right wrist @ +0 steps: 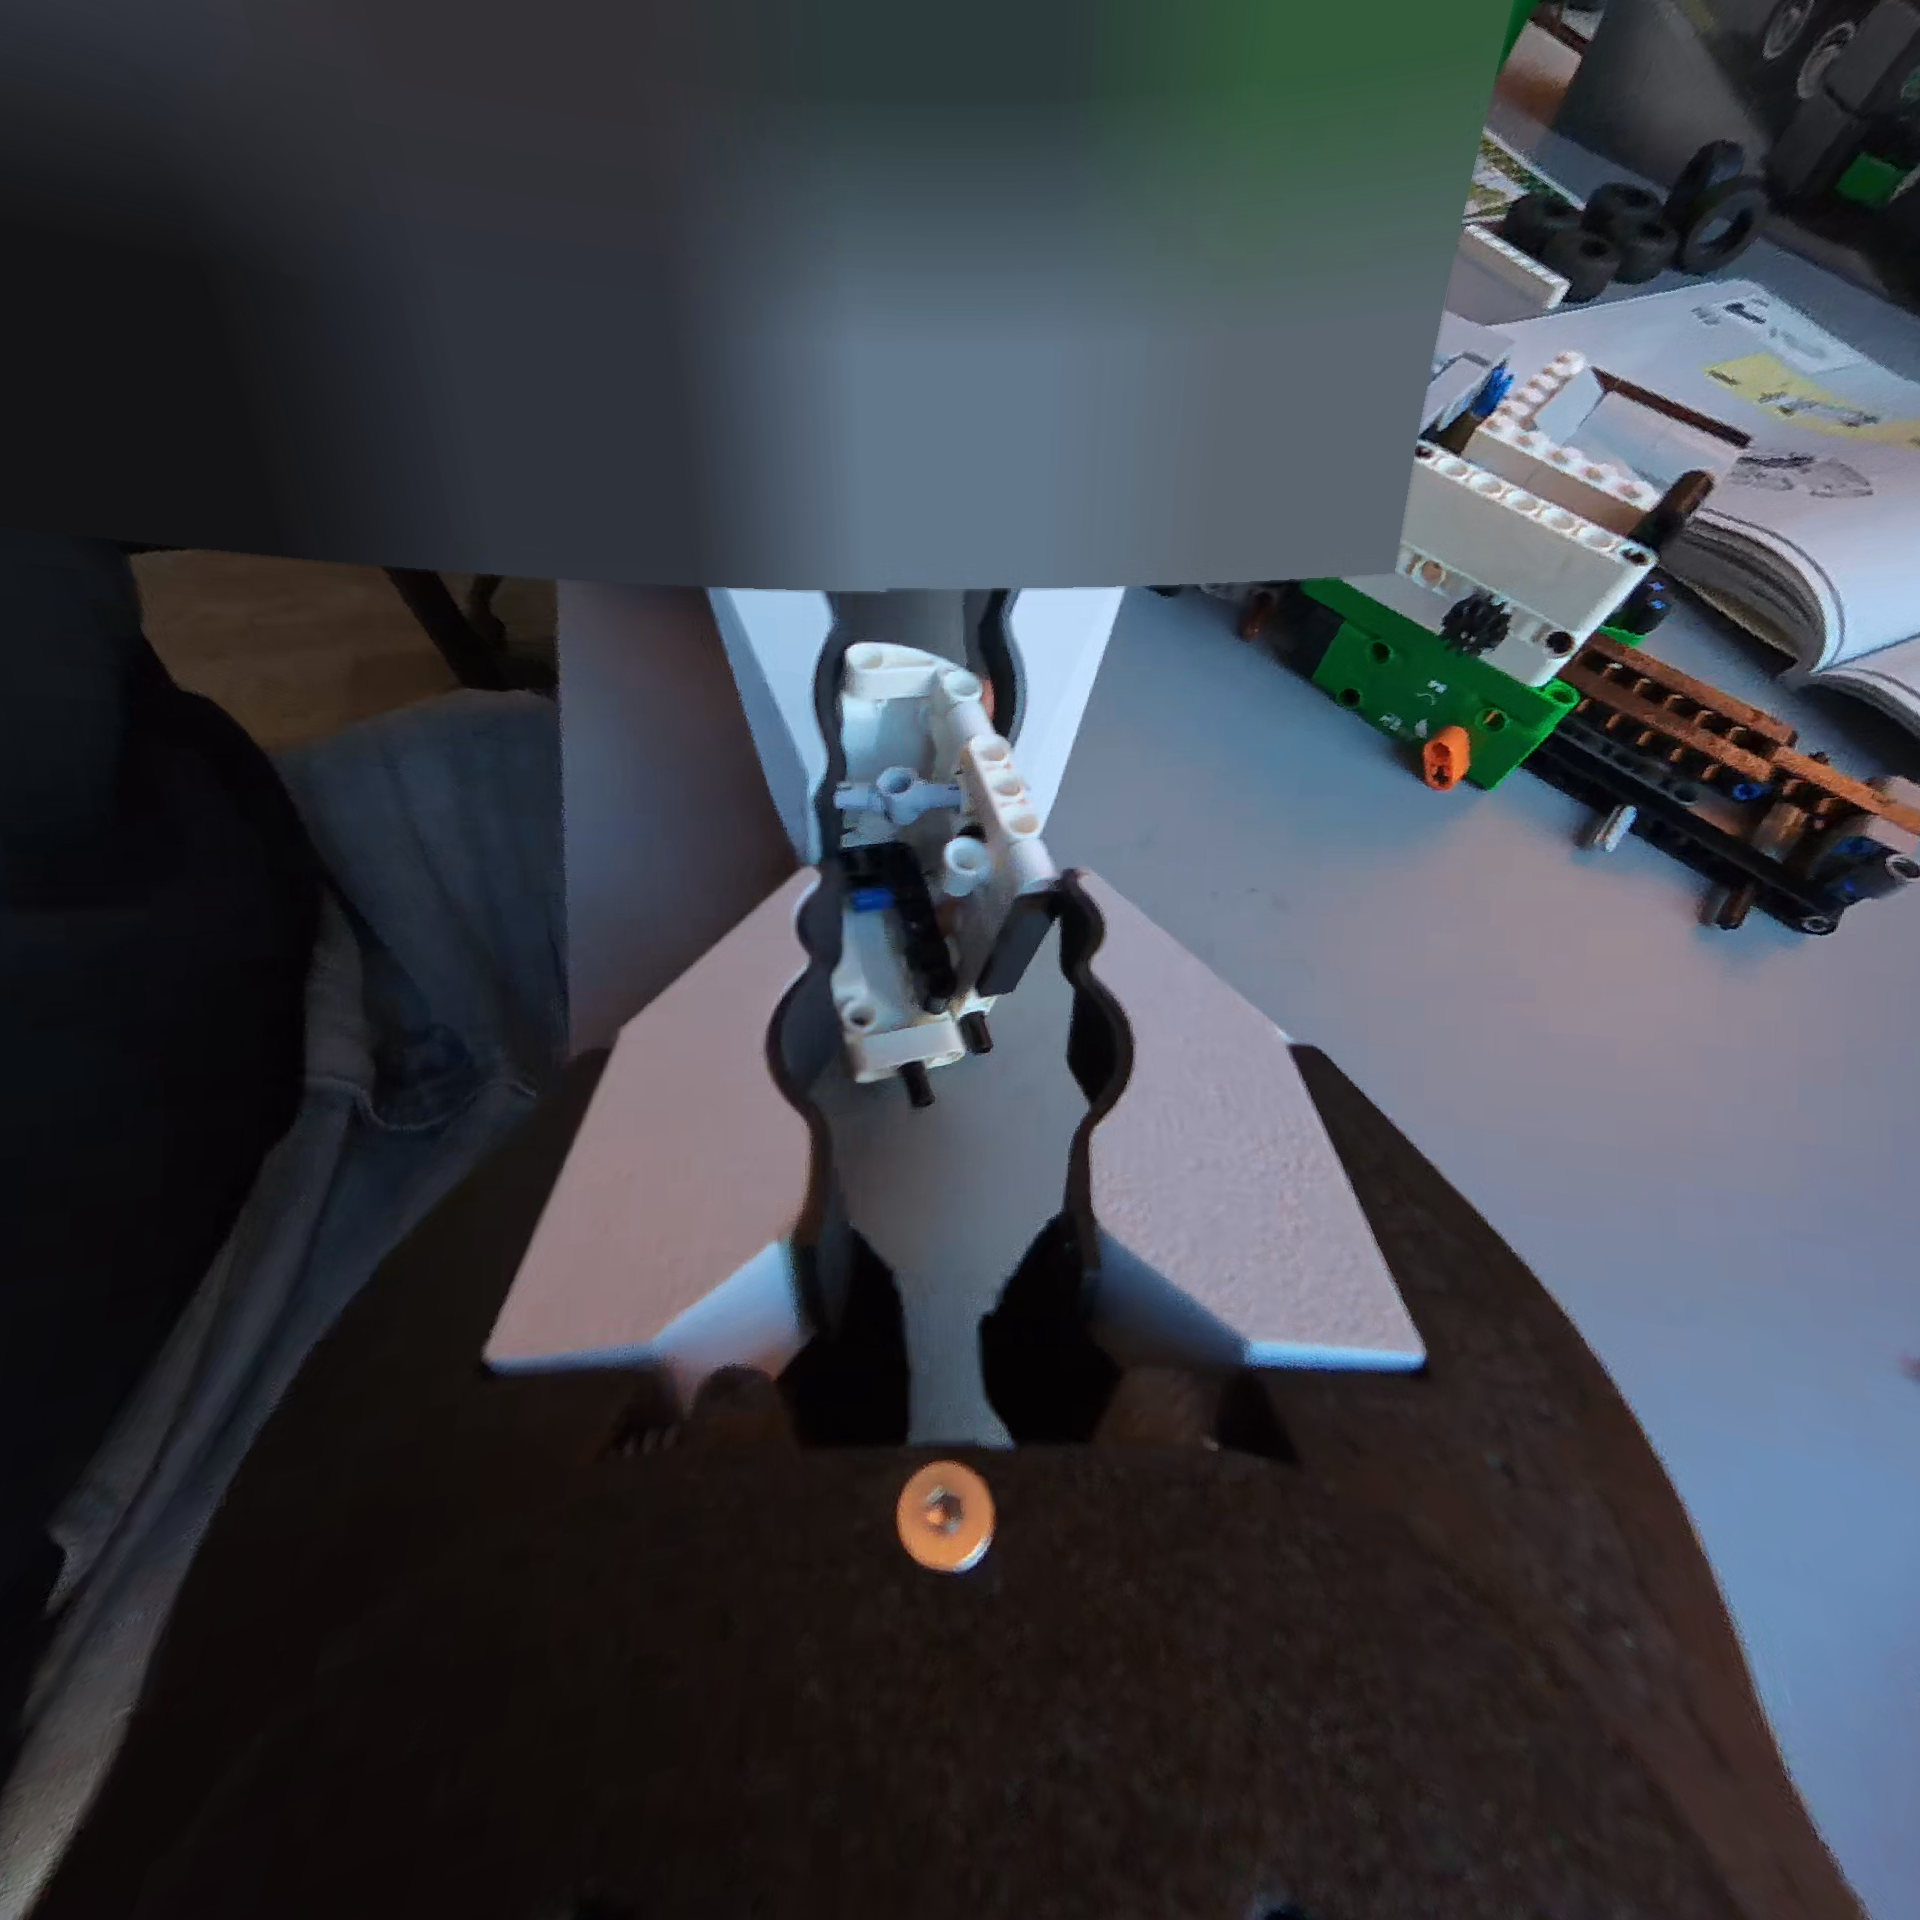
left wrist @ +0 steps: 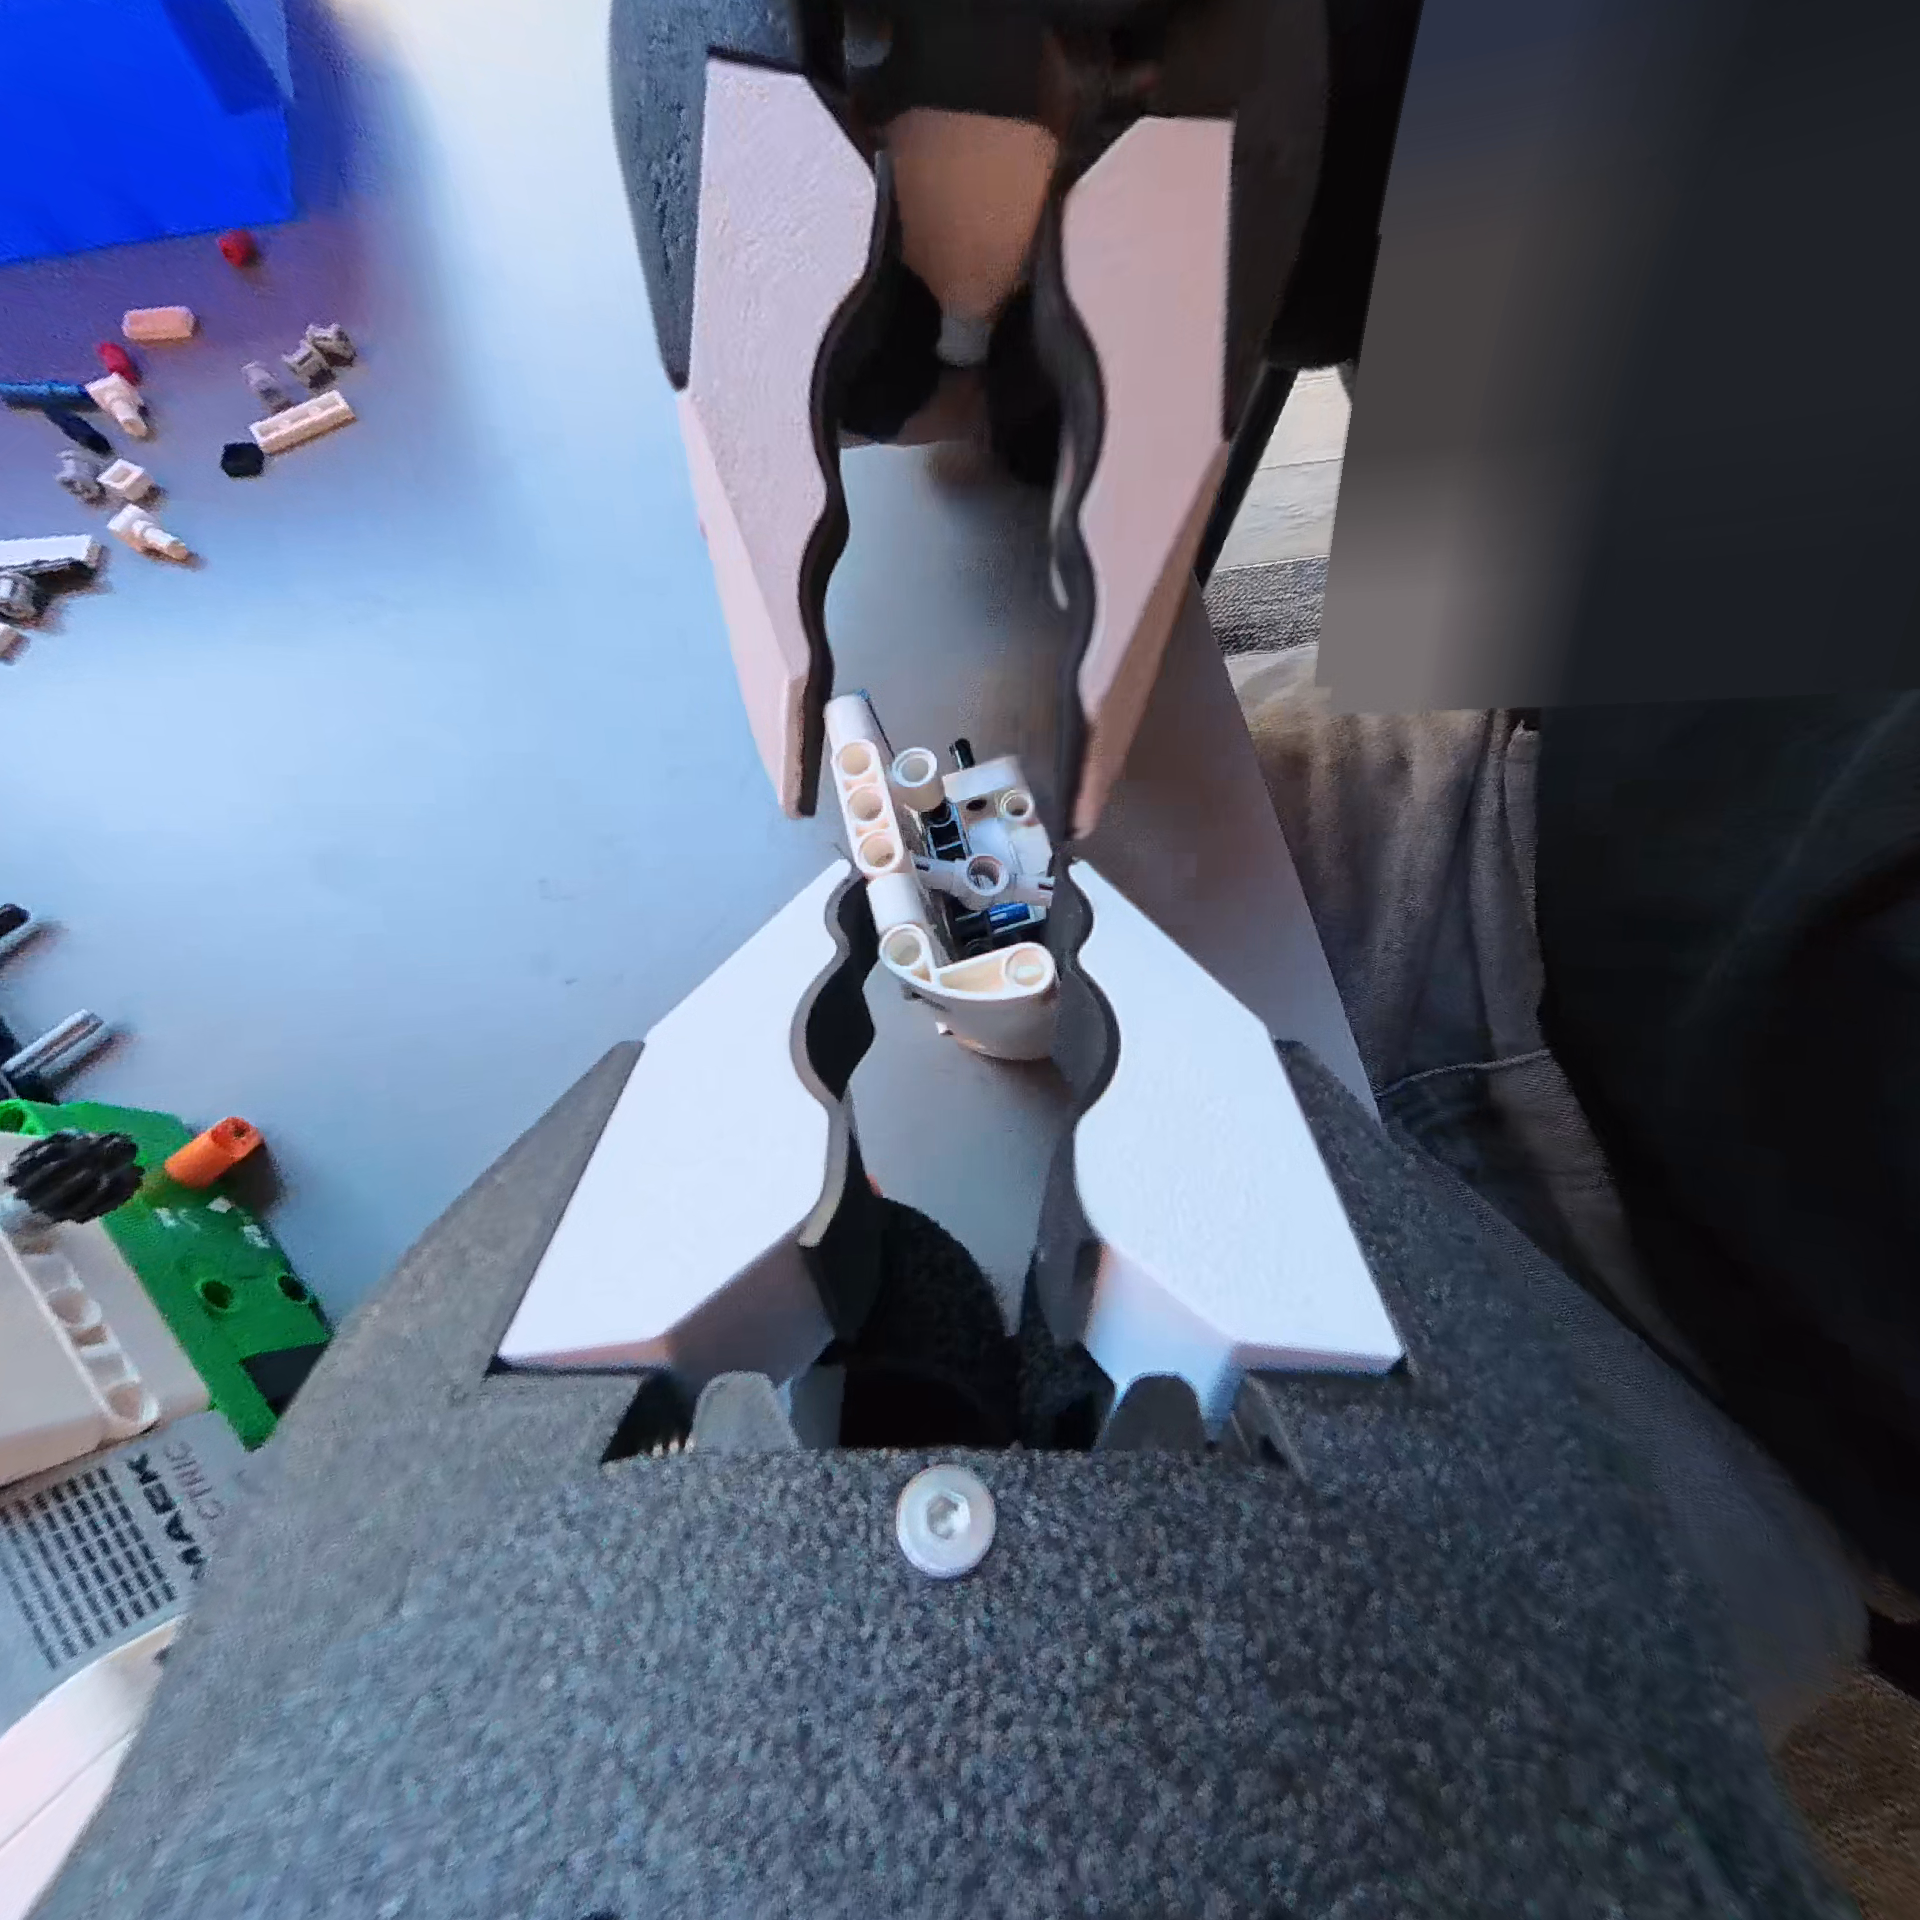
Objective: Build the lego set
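both grippers, left [left wrist: 956, 914] and right [right wrist: 935, 935], meet tip to tip, jaws narrowed onto one white lego sub-assembly [left wrist: 951, 883] above the worktop [left wrist: 436, 727].

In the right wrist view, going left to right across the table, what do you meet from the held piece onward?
White sub-assembly between the two grippers → orange connector → green-and-white build → brown-and-black beam frame → open instruction booklet at the right edge.
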Action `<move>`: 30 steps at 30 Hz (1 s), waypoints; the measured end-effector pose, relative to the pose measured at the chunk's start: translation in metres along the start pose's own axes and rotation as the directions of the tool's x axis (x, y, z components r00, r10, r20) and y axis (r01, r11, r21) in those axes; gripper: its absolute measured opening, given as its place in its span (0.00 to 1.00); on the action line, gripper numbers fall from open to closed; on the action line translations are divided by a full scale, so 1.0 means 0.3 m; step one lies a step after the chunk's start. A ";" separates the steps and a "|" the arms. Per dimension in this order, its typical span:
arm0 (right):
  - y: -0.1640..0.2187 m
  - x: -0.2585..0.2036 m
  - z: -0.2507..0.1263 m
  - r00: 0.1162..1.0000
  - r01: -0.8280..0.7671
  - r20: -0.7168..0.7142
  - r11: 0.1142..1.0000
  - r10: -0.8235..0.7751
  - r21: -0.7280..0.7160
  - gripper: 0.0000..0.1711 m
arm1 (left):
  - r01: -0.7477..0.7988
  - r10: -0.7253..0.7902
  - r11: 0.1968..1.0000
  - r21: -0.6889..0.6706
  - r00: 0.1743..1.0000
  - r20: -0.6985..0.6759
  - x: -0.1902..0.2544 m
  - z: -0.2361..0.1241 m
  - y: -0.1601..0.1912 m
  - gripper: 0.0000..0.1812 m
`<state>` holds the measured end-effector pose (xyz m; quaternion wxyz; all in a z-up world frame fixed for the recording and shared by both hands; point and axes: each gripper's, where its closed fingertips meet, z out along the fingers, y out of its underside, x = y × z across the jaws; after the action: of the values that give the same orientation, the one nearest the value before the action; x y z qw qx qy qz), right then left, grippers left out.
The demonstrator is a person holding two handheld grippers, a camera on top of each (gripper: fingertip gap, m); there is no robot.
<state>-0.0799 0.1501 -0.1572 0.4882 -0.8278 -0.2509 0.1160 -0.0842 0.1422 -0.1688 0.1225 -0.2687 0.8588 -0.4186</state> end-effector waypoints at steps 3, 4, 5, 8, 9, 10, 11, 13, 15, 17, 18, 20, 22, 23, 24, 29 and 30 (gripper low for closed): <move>0.001 -0.005 0.004 1.000 0.017 -0.019 1.000 -0.017 -0.001 0.27 | 0.011 -0.011 1.000 0.012 1.000 -0.002 0.001 -0.001 -0.003 0.18; 0.001 -0.002 0.004 0.999 0.036 -0.040 0.999 -0.037 -0.004 0.26 | 0.011 -0.011 1.000 0.015 1.000 0.003 -0.002 -0.001 -0.003 0.18; 0.000 -0.001 0.003 0.998 0.044 -0.051 0.999 -0.044 -0.003 0.25 | 0.011 -0.011 1.000 0.018 1.000 0.007 -0.004 -0.001 -0.004 0.18; 0.002 0.000 -0.002 0.998 0.034 -0.062 0.999 -0.034 0.005 0.24 | 0.028 -0.028 0.999 0.019 1.000 0.003 -0.006 0.003 -0.008 0.18; 0.004 0.002 -0.003 0.996 0.052 -0.078 0.999 -0.052 0.000 0.23 | 0.020 -0.020 1.000 0.013 1.000 0.014 -0.010 0.004 -0.007 0.18; 0.006 0.004 -0.002 0.993 0.071 -0.095 0.997 -0.072 -0.006 0.23 | 0.008 -0.009 1.000 0.004 1.000 0.025 -0.012 0.005 -0.005 0.18; 0.007 0.004 -0.002 0.990 0.086 -0.107 0.996 -0.087 -0.008 0.23 | 0.001 -0.001 1.000 -0.006 1.000 0.030 -0.012 0.005 -0.004 0.18; 0.007 0.002 -0.002 0.991 0.078 -0.105 0.997 -0.079 -0.008 0.24 | -0.006 0.006 1.000 -0.015 0.999 0.035 -0.011 0.005 -0.003 0.18; 0.006 -0.005 -0.005 0.996 0.053 -0.076 0.999 -0.053 -0.002 0.25 | -0.001 0.001 1.000 -0.013 0.999 0.032 -0.008 0.007 -0.005 0.18; 0.005 -0.018 -0.007 0.998 0.043 -0.041 0.999 -0.043 0.005 0.27 | -0.010 0.011 1.000 -0.021 0.999 0.030 -0.004 0.006 -0.005 0.18; 0.004 -0.021 -0.007 0.998 0.045 -0.037 0.999 -0.045 0.007 0.27 | -0.014 0.015 1.000 -0.027 0.999 0.033 -0.004 0.006 -0.005 0.18; 0.009 -0.014 -0.004 0.993 0.094 -0.073 0.996 -0.094 -0.010 0.27 | -0.012 0.013 0.999 -0.035 0.999 0.035 -0.004 0.006 -0.006 0.18; 0.014 -0.006 -0.002 0.974 0.175 -0.138 0.983 -0.181 -0.053 0.27 | -0.012 0.013 0.999 -0.040 0.999 0.037 -0.005 0.008 -0.005 0.18; 0.013 -0.004 0.001 0.966 0.196 -0.158 0.978 -0.205 -0.068 0.28 | -0.013 0.015 0.999 -0.044 0.999 0.038 -0.006 0.006 -0.003 0.18; 0.012 -0.004 0.003 0.961 0.208 -0.168 0.975 -0.218 -0.074 0.28 | -0.014 0.015 0.999 -0.049 0.999 0.037 -0.005 0.003 -0.001 0.18; 0.010 0.015 -0.015 0.927 0.284 -0.226 0.954 -0.298 -0.093 0.14 | -0.024 0.024 0.998 -0.057 1.000 0.011 0.012 0.001 -0.004 0.18; 0.006 0.033 -0.021 0.917 0.285 -0.263 0.954 -0.300 -0.095 0.12 | -0.045 0.047 0.997 -0.068 0.998 0.032 0.003 0.003 0.001 0.18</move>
<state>-0.0681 0.1499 -0.1552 0.5073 -0.8021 -0.3045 -0.0809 -0.0848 0.1413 -0.1697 0.1375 -0.2598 0.8763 -0.3817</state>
